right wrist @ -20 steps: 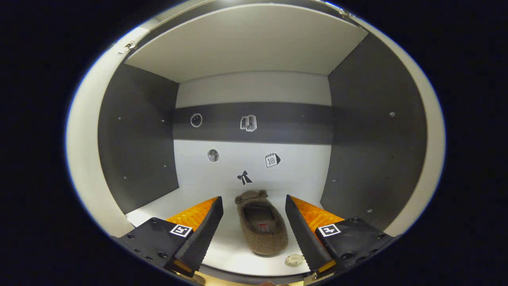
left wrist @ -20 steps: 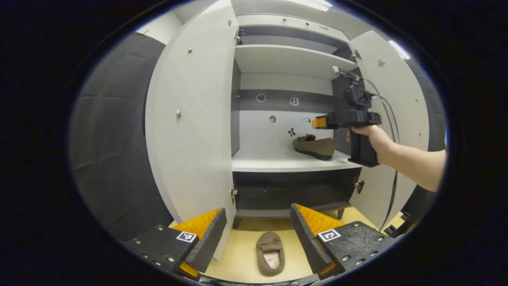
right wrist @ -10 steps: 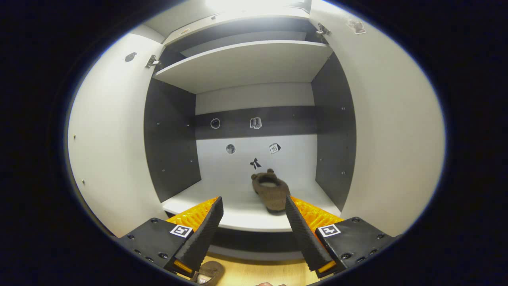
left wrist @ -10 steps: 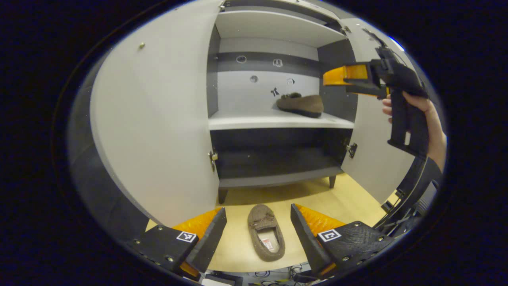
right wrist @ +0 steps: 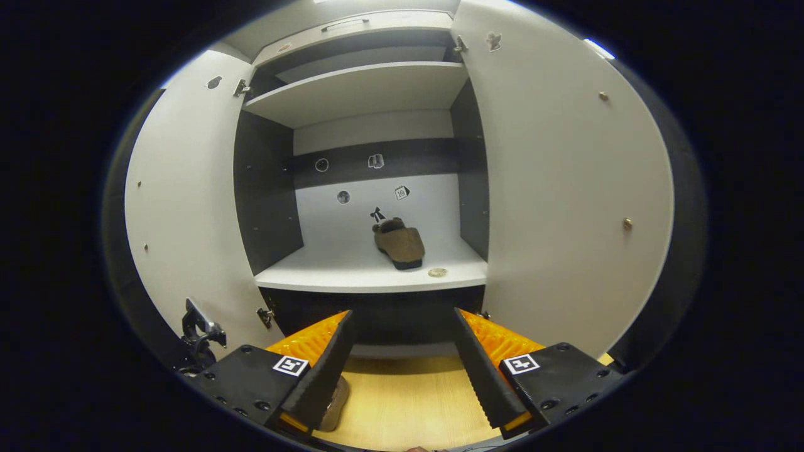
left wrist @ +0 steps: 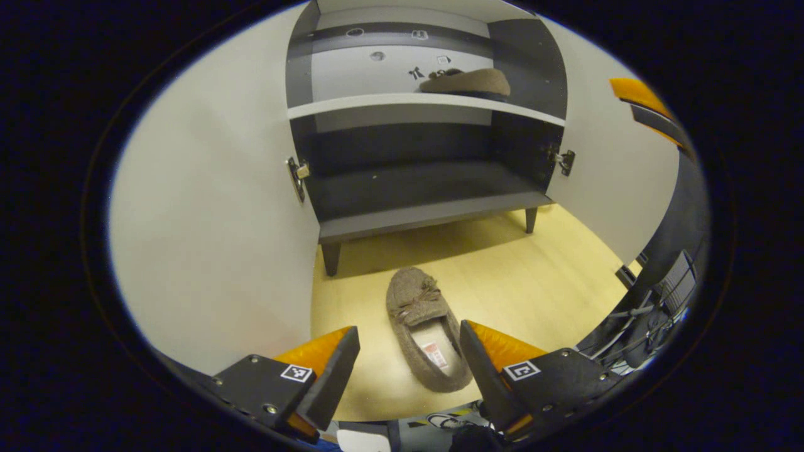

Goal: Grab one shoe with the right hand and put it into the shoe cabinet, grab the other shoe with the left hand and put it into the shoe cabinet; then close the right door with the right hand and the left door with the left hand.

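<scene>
Both grippers, left gripper (left wrist: 408, 370) and right gripper (right wrist: 402, 370), are gaping; fuzzy brown shoe (left wrist: 427, 329) is lying between left's fingers on the floor.

One shoe (right wrist: 399, 243) lies on the cabinet's middle shelf (right wrist: 352, 276), toward its right side. The other shoe (left wrist: 427, 329) lies on the floor (left wrist: 534, 282) before the cabinet (left wrist: 433, 213), between its two open doors.

1. The shoe (left wrist: 427, 326) between my left fingers is fuzzy brown, with a pale lining.
2. The shoe cabinet (right wrist: 370, 276) is white with dark grey sides.
3. The floor (left wrist: 534, 289) is light yellow wood.
</scene>
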`<action>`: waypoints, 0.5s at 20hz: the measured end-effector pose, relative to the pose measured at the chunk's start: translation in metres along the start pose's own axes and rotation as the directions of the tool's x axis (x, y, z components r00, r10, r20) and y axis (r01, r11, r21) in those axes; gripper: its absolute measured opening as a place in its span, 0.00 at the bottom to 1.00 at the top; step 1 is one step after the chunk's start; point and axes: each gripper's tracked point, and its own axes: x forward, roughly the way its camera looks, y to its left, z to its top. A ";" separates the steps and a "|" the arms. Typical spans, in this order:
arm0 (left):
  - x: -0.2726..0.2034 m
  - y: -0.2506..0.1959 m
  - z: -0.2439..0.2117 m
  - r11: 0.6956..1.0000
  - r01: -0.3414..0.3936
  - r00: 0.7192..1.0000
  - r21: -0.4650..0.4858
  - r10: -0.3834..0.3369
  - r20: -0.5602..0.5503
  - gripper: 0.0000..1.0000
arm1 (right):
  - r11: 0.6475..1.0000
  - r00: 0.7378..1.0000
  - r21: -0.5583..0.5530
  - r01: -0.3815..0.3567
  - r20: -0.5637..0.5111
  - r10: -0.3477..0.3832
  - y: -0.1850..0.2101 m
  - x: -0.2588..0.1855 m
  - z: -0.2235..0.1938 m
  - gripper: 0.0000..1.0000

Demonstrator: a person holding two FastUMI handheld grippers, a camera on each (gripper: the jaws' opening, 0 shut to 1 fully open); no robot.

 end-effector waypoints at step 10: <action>0.067 0.010 -0.037 0.961 -0.058 0.989 0.269 0.091 -0.113 0.93 | 0.978 0.977 -0.072 0.195 -0.069 -0.200 -0.054 -0.106 -0.045 0.98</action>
